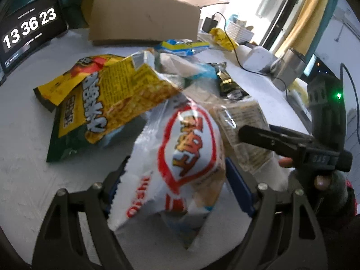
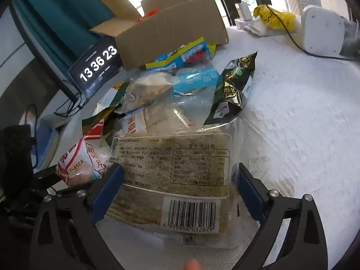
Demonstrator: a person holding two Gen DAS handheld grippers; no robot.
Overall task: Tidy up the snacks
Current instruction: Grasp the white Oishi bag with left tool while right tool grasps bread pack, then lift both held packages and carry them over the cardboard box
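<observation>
A white and red snack bag (image 1: 186, 148) lies between the blue pads of my left gripper (image 1: 176, 186), whose jaws stand open around it. My right gripper (image 2: 178, 193) is open wide over a clear pack of greenish cakes (image 2: 171, 168) with a barcode label; the pack fills the gap between the pads. In the left wrist view the right gripper's black finger (image 1: 276, 139) reaches over that clear pack (image 1: 243, 121). A yellow snack bag (image 1: 112, 90) rests on a dark green bag (image 1: 65, 141). The open cardboard box (image 1: 144, 20) stands at the back of the table.
A black and gold packet (image 2: 234, 87), a light blue packet (image 2: 195, 78) and a blue and yellow pack (image 2: 180, 56) lie in the pile. A clock display (image 1: 29, 29) stands at the back left. A black cable (image 1: 238, 58), a white device (image 2: 321, 29) and a yellow bag (image 2: 272, 15) sit at the back right.
</observation>
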